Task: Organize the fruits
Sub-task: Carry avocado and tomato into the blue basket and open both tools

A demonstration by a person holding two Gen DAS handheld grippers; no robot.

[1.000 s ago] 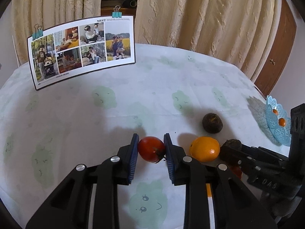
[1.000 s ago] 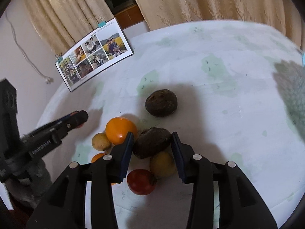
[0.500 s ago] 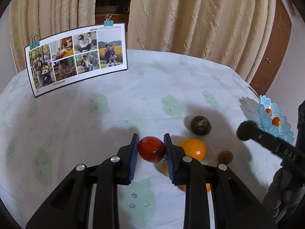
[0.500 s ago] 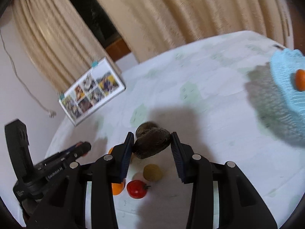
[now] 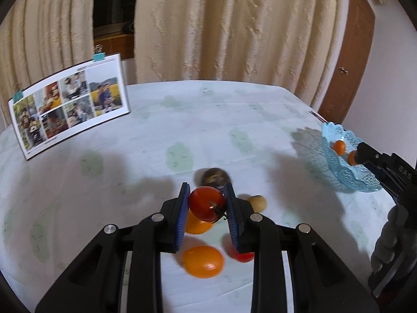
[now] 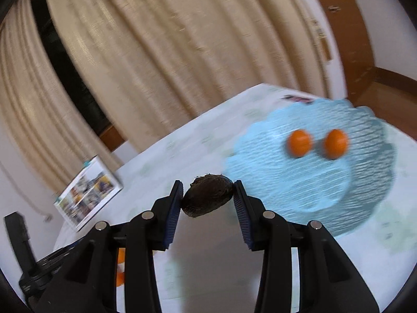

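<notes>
Over patterned tablecloth (image 5: 156,135), left gripper (image 5: 207,203) clamps tomato (image 5: 206,203), right gripper (image 6: 207,195) clamps dark fruit (image 6: 207,195); lettering unreadable.

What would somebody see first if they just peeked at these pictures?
Probably the bright red tomato pinched in the left gripper, lifted above the oranges and other fruit lying on the table. Next, the dark brown fruit squeezed in the right gripper, just in front of the lacy blue basket with two small orange fruits in it.
</notes>
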